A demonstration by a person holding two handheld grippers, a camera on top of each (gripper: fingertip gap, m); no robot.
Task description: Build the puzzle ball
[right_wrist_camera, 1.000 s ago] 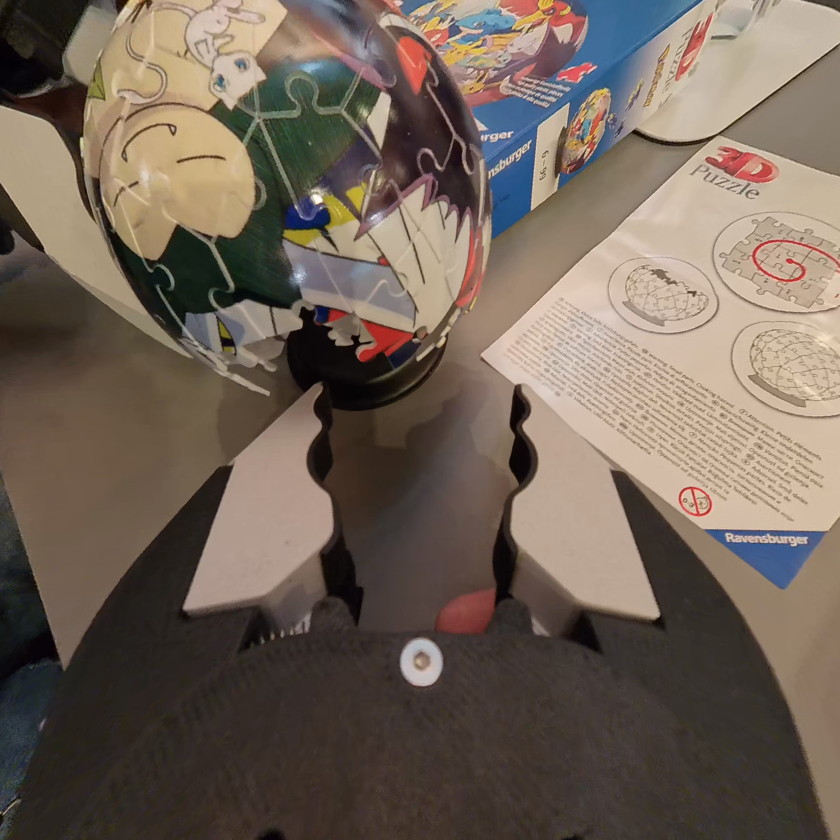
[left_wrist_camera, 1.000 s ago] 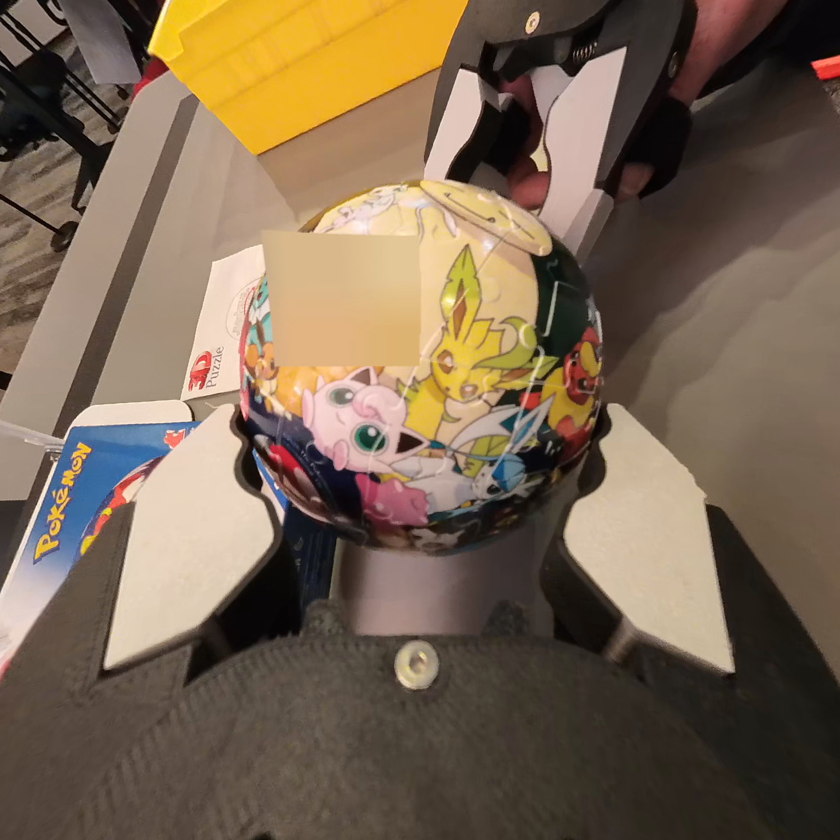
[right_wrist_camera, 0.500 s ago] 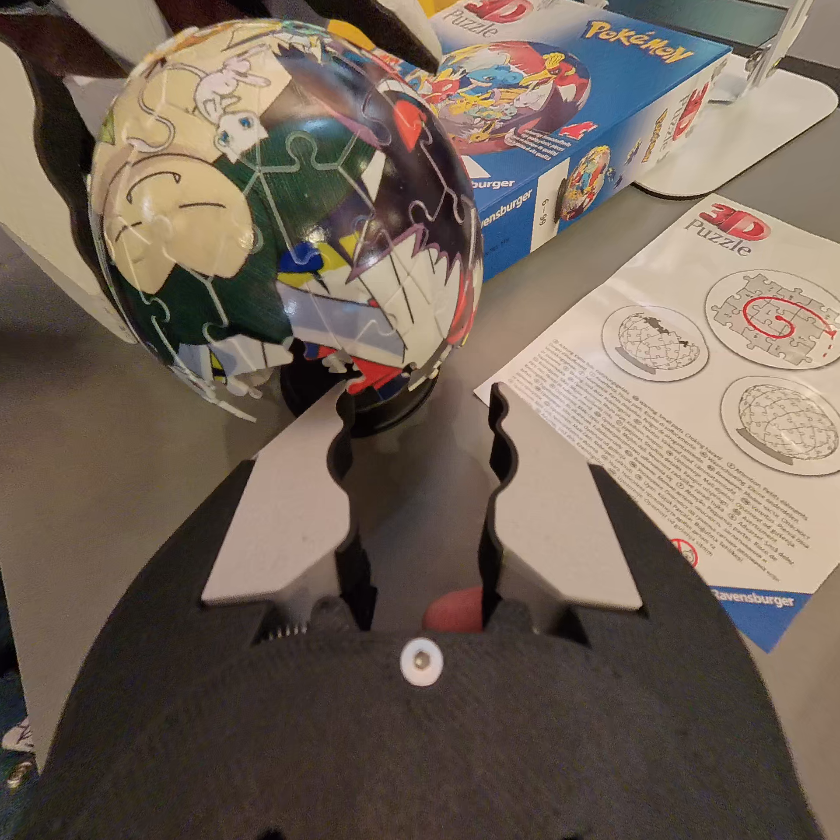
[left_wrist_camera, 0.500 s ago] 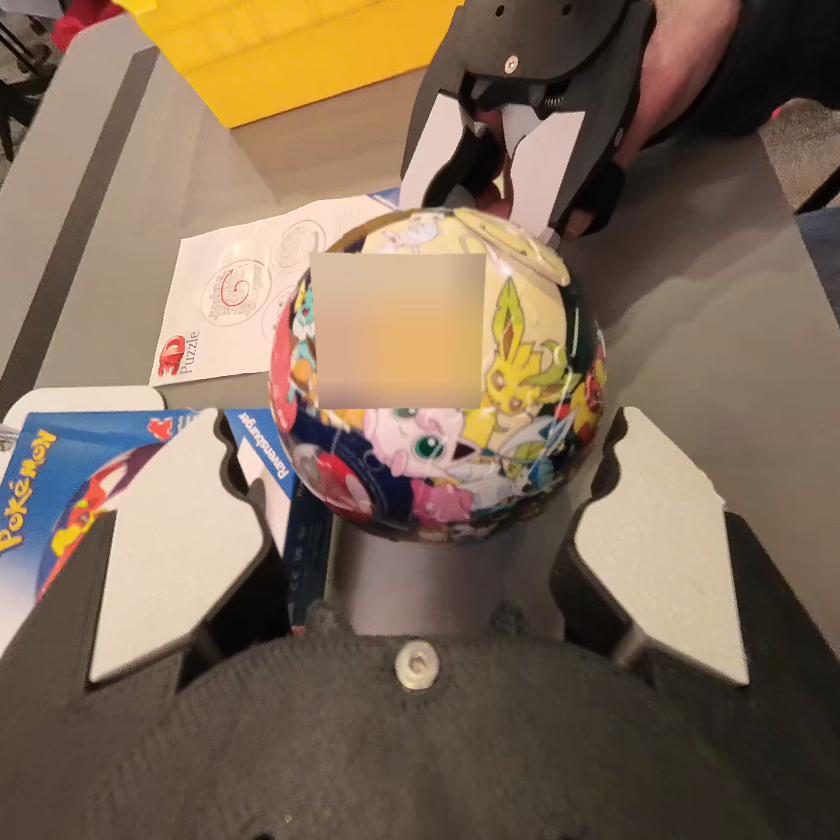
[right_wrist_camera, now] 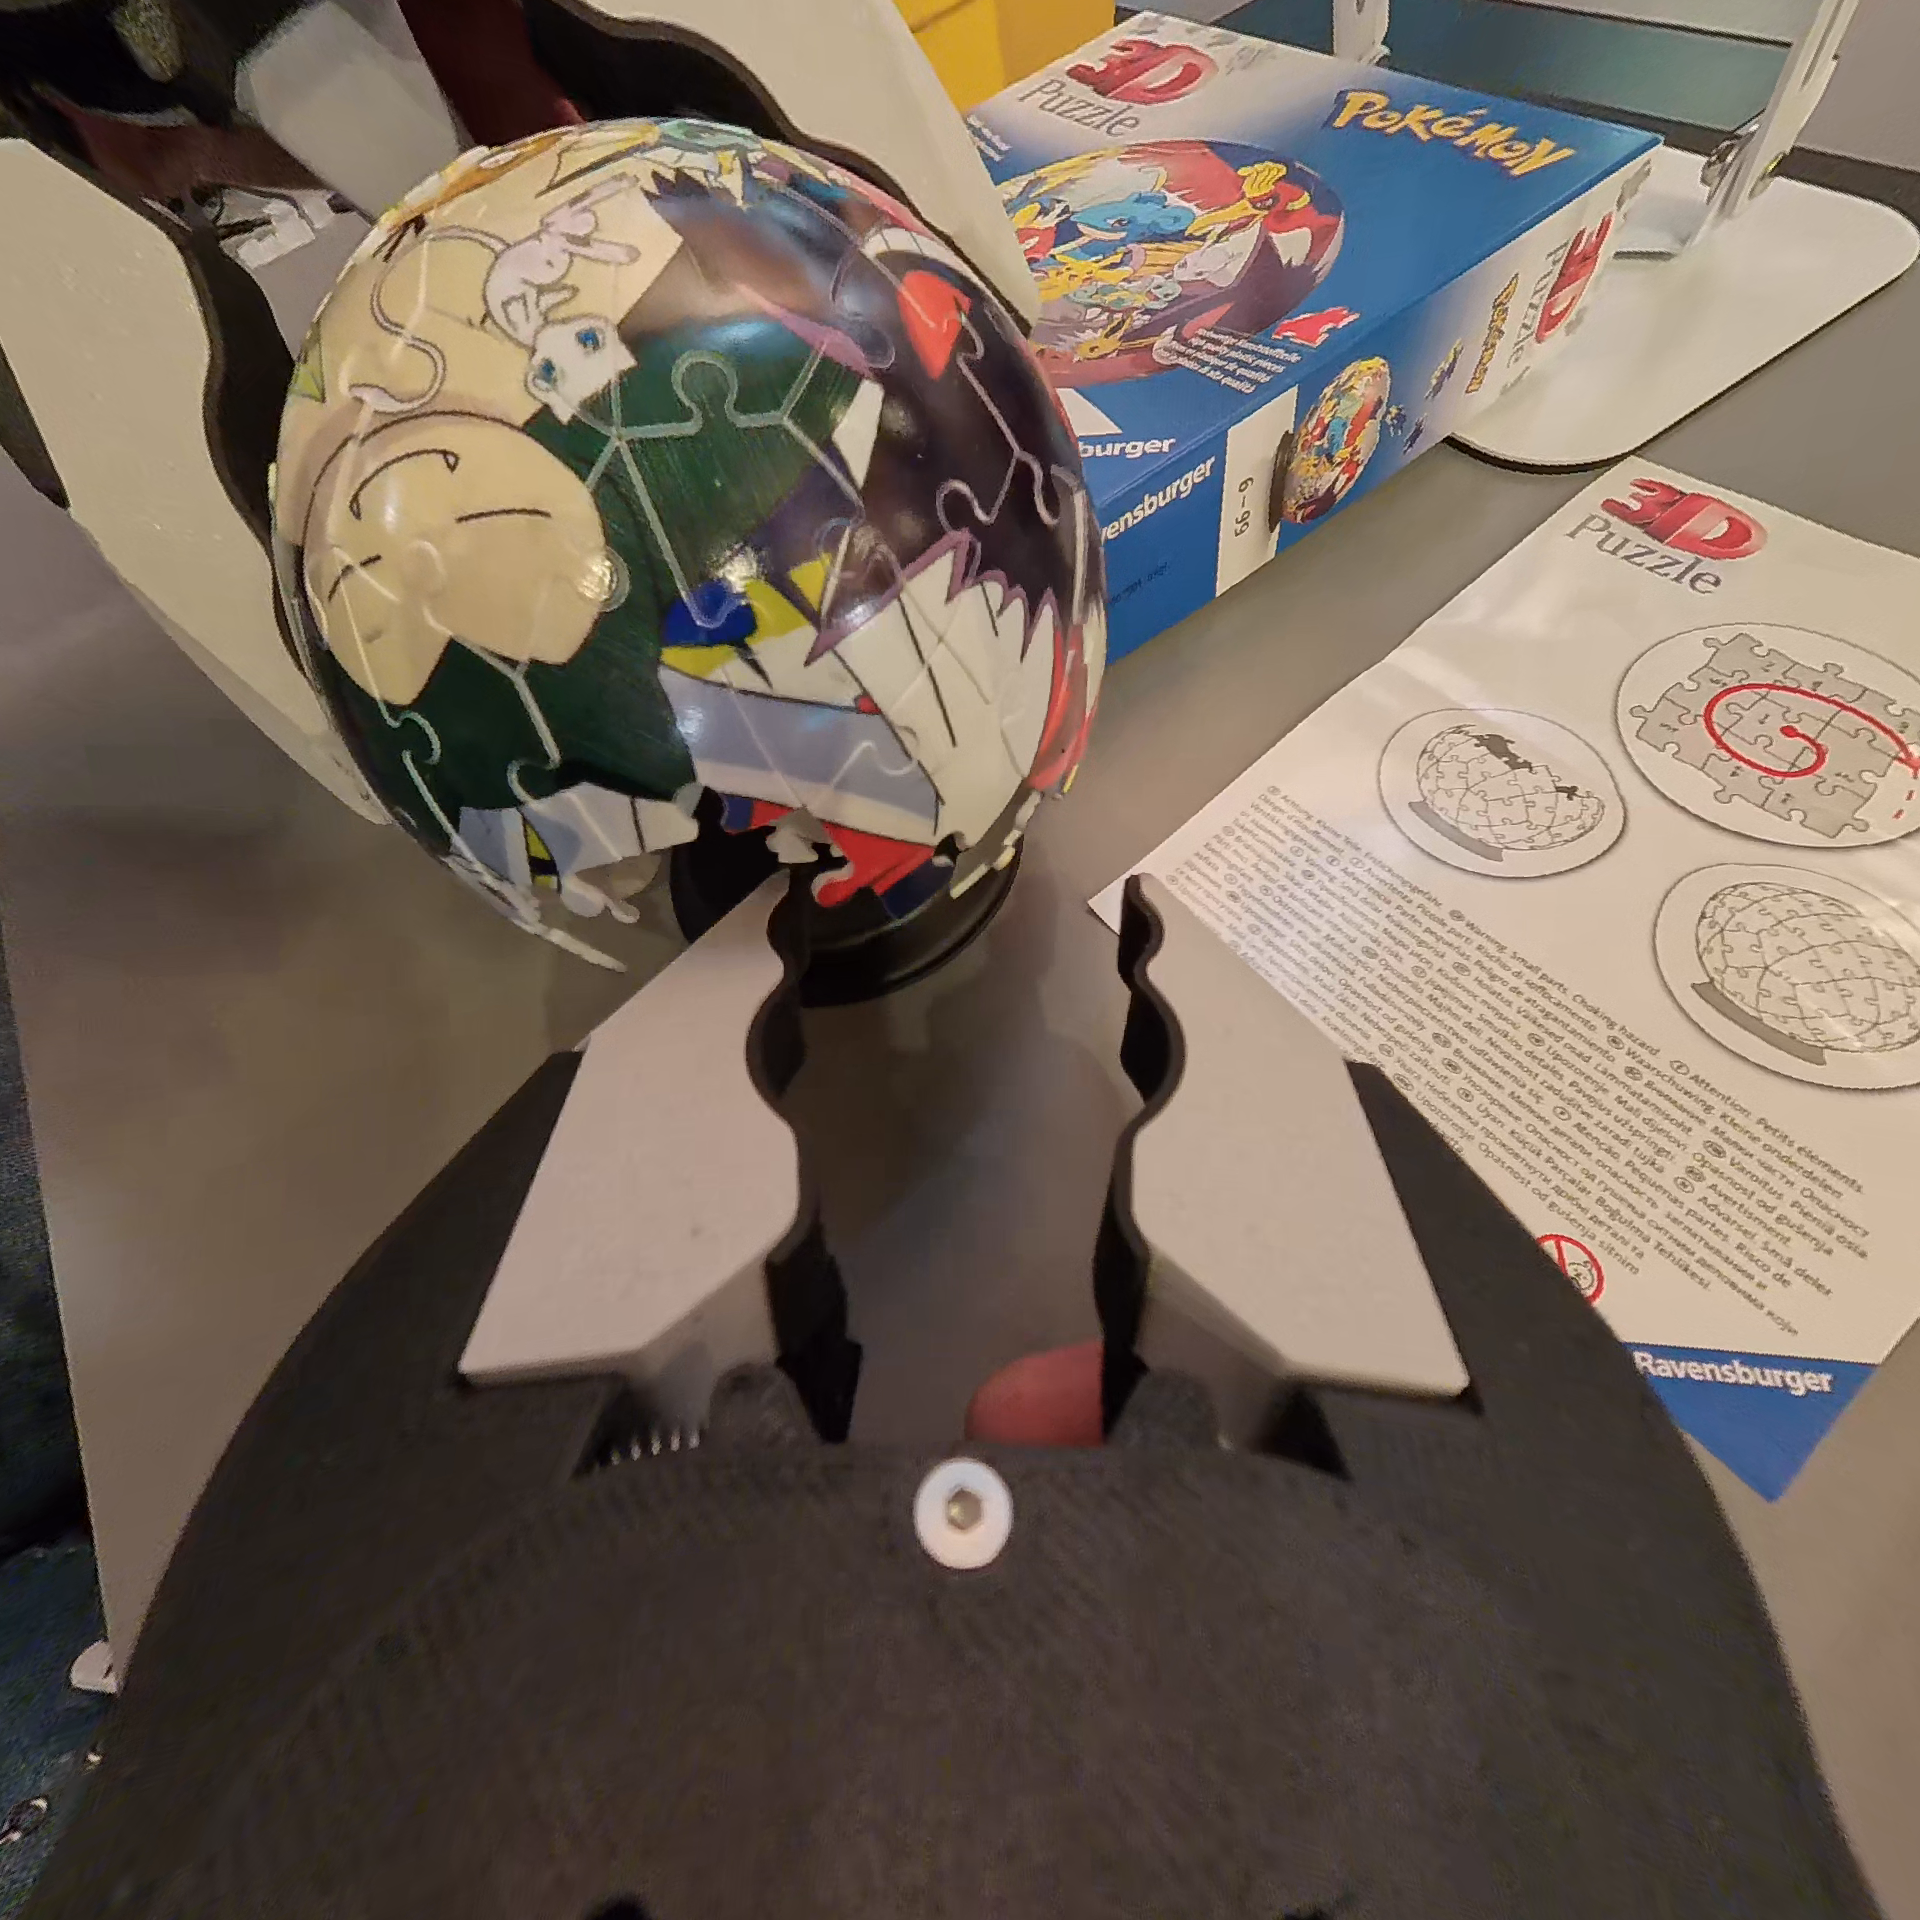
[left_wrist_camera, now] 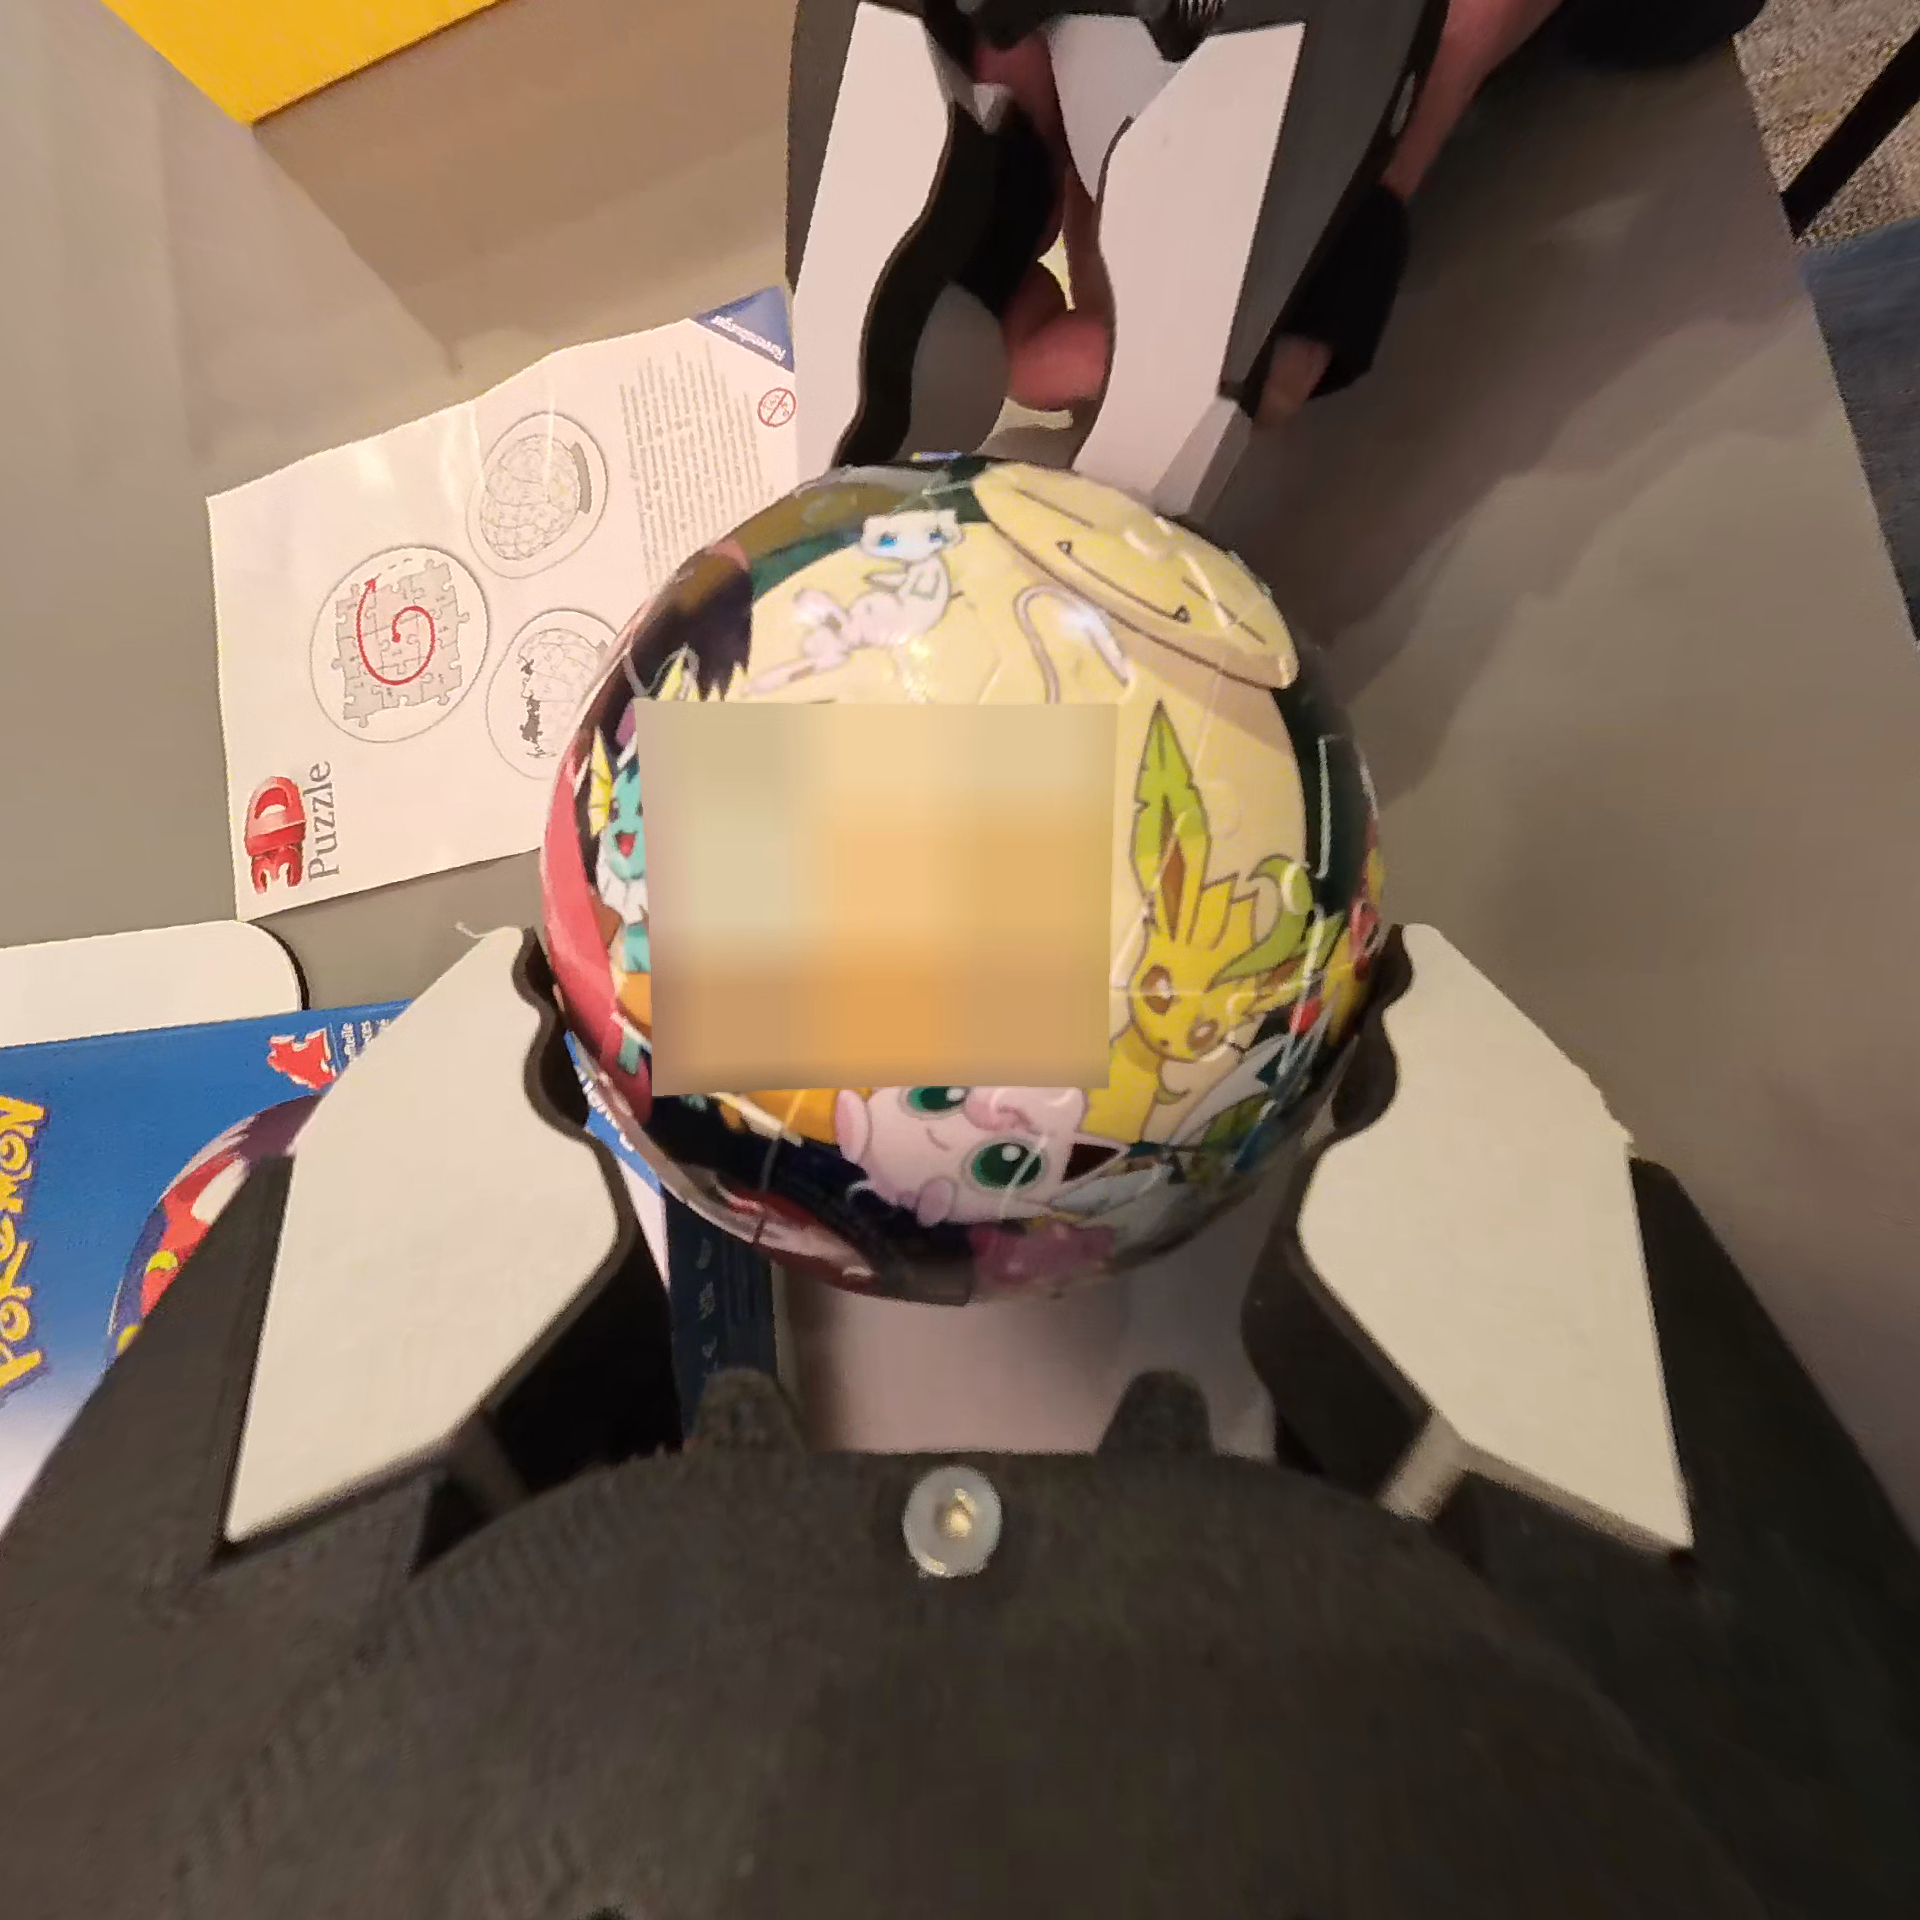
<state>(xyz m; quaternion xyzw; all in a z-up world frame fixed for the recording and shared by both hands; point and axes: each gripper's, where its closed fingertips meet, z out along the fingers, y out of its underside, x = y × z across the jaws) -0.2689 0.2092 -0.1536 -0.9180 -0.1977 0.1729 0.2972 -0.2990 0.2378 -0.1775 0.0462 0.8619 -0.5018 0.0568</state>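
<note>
Left wrist view, ball: the puzzle ball [left_wrist_camera: 1226,997] sits between the fingers of my left gripper [left_wrist_camera: 961,997], over the grey table [left_wrist_camera: 1558,727].
Left wrist view, my left tool: both finger notches press the ball's sides, so I read it as clenched on the ball.
Left wrist view, loose part: a cream cap piece [left_wrist_camera: 1143,582] stands proud at the top, not seated flush.
Left wrist view, far side: my right gripper [left_wrist_camera: 1039,447] hangs just behind the ball, jaws apart, holding nothing.
Left wrist view, paper: the instruction sheet [left_wrist_camera: 416,665] lies flat to the left.
Right wrist view, ball: the puzzle ball [right_wrist_camera: 727,520] rests on its black stand [right_wrist_camera: 894,945], tilted, with ragged pieces along its lower edge.
Right wrist view, my right tool: right gripper [right_wrist_camera: 956,925] released, nothing between the fingers, tips just short of the stand.
Step in hand: I judge it is pressing loose pieces home.
Doing it well: I should hold lightly with the left, since a hard squeeze may pop seams, and push the raised piece gently with one right finger.
Containers: the blue puzzle box [right_wrist_camera: 1351,312] lies closed behind the ball; contents unseen.
Containers, other: a yellow bin [left_wrist_camera: 312,62] at the table's far edge; inside hidden.
</note>
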